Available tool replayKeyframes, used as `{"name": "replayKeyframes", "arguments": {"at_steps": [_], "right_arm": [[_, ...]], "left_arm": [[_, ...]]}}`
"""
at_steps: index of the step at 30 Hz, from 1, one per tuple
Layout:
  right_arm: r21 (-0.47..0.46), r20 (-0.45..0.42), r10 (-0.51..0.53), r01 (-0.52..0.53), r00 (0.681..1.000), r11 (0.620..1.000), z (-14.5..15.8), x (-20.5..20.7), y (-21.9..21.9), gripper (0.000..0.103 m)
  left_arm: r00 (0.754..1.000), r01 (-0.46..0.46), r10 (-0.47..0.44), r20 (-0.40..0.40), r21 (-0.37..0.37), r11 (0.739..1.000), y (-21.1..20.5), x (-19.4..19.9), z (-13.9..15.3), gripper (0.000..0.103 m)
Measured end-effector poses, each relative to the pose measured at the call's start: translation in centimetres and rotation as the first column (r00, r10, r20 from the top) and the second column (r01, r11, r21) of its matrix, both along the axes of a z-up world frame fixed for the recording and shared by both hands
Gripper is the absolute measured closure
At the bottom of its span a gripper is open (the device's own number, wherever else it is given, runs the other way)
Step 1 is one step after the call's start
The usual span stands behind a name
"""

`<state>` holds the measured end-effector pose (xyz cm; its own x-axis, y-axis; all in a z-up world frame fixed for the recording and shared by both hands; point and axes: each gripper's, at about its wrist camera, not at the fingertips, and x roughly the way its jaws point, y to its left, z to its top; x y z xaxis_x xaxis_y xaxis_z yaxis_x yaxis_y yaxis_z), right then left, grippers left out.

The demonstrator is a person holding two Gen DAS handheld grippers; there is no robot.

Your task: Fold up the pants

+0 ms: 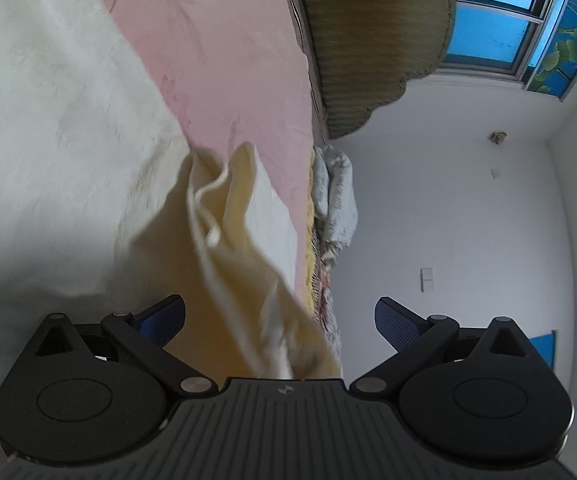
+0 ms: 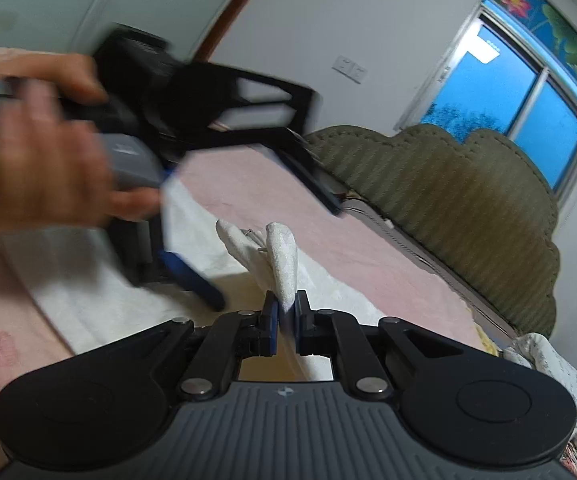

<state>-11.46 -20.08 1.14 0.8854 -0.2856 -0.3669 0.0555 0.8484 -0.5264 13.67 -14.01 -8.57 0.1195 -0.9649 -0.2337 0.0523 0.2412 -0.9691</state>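
Observation:
The pants (image 1: pixel 64 128) are cream-white and lie spread on a pink bed sheet (image 1: pixel 228 60). In the left wrist view a bunched fold of them (image 1: pixel 240 248) runs up between the wide-open fingers of my left gripper (image 1: pixel 280 316), not clamped. In the right wrist view my right gripper (image 2: pixel 286 316) is shut on a raised edge of the pants (image 2: pixel 284 268), lifted off the bed. The left gripper (image 2: pixel 204 216), held by a hand, is blurred at the upper left with its fingers wide apart over the pants (image 2: pixel 88 292).
An olive padded headboard (image 2: pixel 448 200) runs along the bed's far side below a blue window (image 2: pixel 528 92). A patterned quilt (image 1: pixel 336 200) lies bunched at the bed edge. White walls stand beyond.

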Motion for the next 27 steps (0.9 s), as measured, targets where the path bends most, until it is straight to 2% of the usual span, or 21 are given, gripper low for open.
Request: {"name": "replayKeyframes", "arguments": {"at_steps": [2, 3, 4, 7, 10, 12, 14, 15, 16, 18, 20, 23, 25, 27], "right_arm": [[0.005, -0.014, 0.009, -0.009, 1.000, 1.000, -0.2, -0.1, 0.1, 0.095], [0.006, -0.030, 0.016, -0.016, 0.999, 1.000, -0.3, -0.1, 0.1, 0.095], [0.000, -0.042, 0.022, -0.022, 0.999, 1.000, -0.5, -0.2, 0.1, 0.094], [-0.024, -0.065, 0.016, -0.018, 0.998, 1.000, -1.0, -0.1, 0.3, 0.090], [0.034, -0.058, 0.055, -0.053, 0.997, 0.998, -0.5, -0.7, 0.1, 0.086], [0.108, -0.051, 0.107, -0.101, 0.993, 0.989, 0.4, -1.7, -0.6, 0.085], [0.120, -0.039, 0.082, -0.077, 0.996, 0.990, 1.0, -2.3, -1.2, 0.083], [0.118, -0.049, 0.064, -0.058, 0.997, 0.991, 1.1, -2.5, -1.7, 0.072], [0.103, -0.064, 0.051, -0.045, 0.997, 0.994, 0.9, -2.5, -1.9, 0.055], [0.039, -0.060, 0.036, -0.034, 0.998, 0.999, 0.2, -2.4, -1.4, 0.036], [-0.029, -0.064, 0.044, -0.046, 0.997, 0.998, -0.5, -2.0, -0.5, 0.036], [-0.121, -0.060, 0.001, -0.008, 0.998, 0.993, -1.6, -0.2, 0.7, 0.040], [-0.125, -0.085, 0.015, -0.025, 0.996, 0.992, -2.1, 1.1, 1.3, 0.076], [-0.095, -0.087, 0.053, -0.062, 0.995, 0.994, -1.8, 1.9, 1.8, 0.079]], "left_arm": [[0.998, -0.013, 0.012, 0.063, 0.013, 1.000, -0.4, 0.4, 0.6, 0.007], [0.996, -0.015, 0.012, 0.089, 0.024, 1.000, -0.4, 0.4, 0.9, 0.019], [0.994, -0.009, 0.004, 0.113, 0.046, 0.999, -0.6, 0.5, 1.3, 0.040], [0.981, 0.011, -0.038, 0.188, 0.141, 0.990, -1.1, 0.1, 1.8, 0.079], [0.954, -0.022, -0.048, 0.294, 0.230, 0.973, -1.2, -0.9, 2.4, 0.095], [0.923, -0.062, -0.043, 0.383, 0.257, 0.965, -0.9, -1.7, 3.1, 0.099], [0.884, -0.094, -0.042, 0.466, 0.265, 0.960, -0.4, -2.8, 4.0, 0.099], [0.873, -0.101, -0.041, 0.486, 0.262, 0.960, -0.2, -3.1, 4.3, 0.099], [0.867, -0.103, -0.038, 0.497, 0.254, 0.962, 0.0, -3.5, 4.7, 0.099], [0.870, -0.110, -0.023, 0.493, 0.239, 0.965, 0.7, -3.9, 5.1, 0.099], [0.878, -0.124, 0.000, 0.478, 0.227, 0.966, 1.4, -4.1, 5.4, 0.099], [0.888, -0.160, 0.041, 0.459, 0.224, 0.962, 2.8, -4.4, 5.6, 0.100], [0.879, -0.192, 0.060, 0.474, 0.236, 0.953, 4.0, -4.8, 5.9, 0.100], [0.854, -0.243, 0.080, 0.514, 0.257, 0.936, 5.5, -5.5, 6.4, 0.100]]}}
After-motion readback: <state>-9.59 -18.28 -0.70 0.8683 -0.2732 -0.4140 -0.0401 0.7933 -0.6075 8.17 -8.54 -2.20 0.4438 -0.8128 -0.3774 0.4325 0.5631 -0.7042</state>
